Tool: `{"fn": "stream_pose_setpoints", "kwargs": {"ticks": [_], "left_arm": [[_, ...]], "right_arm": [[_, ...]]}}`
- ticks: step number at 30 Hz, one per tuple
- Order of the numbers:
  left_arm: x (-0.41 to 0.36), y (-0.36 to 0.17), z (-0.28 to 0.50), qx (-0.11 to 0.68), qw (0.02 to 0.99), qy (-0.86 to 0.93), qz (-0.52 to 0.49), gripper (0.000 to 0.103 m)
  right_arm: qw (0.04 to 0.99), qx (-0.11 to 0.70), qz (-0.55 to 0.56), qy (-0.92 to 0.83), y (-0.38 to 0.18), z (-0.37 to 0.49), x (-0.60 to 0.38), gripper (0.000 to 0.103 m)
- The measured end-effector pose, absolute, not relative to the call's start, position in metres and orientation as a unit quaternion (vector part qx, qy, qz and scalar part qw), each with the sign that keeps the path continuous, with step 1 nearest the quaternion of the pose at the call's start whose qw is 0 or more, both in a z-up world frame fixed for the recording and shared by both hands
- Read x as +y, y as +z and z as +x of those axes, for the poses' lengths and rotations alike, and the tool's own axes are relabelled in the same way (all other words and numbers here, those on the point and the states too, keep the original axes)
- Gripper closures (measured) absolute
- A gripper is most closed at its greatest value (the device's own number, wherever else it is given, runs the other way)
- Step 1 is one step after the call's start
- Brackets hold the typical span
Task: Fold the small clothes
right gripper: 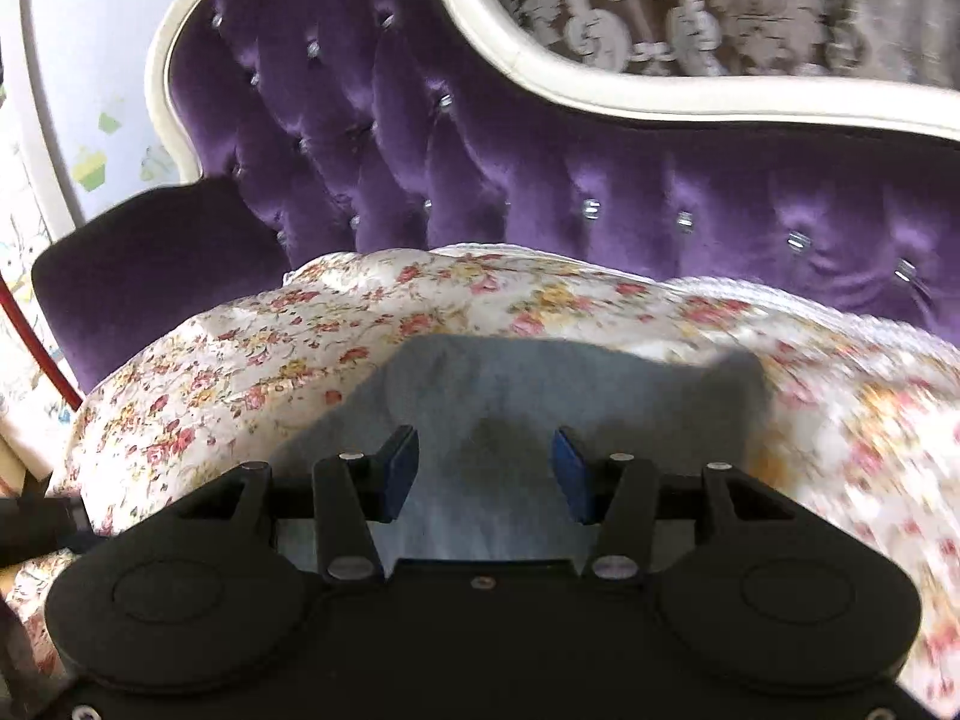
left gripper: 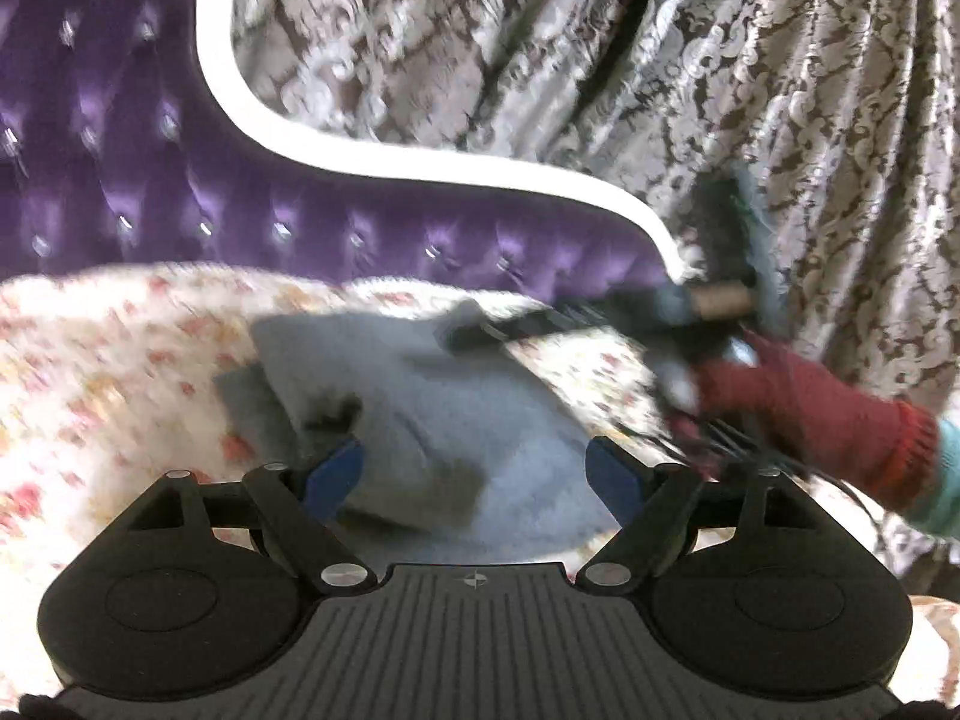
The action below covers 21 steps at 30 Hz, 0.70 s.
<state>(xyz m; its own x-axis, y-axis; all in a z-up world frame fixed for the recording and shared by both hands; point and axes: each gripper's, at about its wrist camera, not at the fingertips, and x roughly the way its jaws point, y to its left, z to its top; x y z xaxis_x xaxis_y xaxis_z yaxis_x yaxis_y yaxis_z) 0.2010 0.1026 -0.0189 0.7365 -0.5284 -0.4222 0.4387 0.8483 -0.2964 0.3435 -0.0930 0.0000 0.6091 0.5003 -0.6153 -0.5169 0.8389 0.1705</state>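
Simply grey cloth (right gripper: 570,378) (no legible writing)

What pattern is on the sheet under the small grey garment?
The sheet is white with small pink and yellow flowers, clearest in the right wrist view; the grey garment lies on it.

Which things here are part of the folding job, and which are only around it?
For the job: grey-blue cloth; left claw, open; right claw, open; gloved hand holding the right claw.

Only around: floral cover under the cloth; purple tufted sofa back; patterned curtain.
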Motion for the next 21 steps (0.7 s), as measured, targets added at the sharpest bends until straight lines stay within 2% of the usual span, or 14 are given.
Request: {"fn": "stream_pose_setpoints", "kwargs": {"ticks": [10, 16, 21], "left_arm": [[0.085, -0.03, 0.24, 0.293, 0.922, -0.234, -0.097, 0.022], [0.085, -0.06, 0.237, 0.379, 0.871, -0.298, -0.09, 0.022], [0.102, -0.063, 0.227, 0.382, 0.869, -0.293, -0.113, 0.022]], "right_arm": [[0.901, 0.345, 0.047, 0.26, -0.005, 0.293, -0.149, 0.045], [0.901, 0.349, 0.061, 0.253, -0.009, 0.277, -0.166, 0.045], [0.904, 0.342, 0.053, 0.252, -0.009, 0.269, -0.165, 0.045]]}}
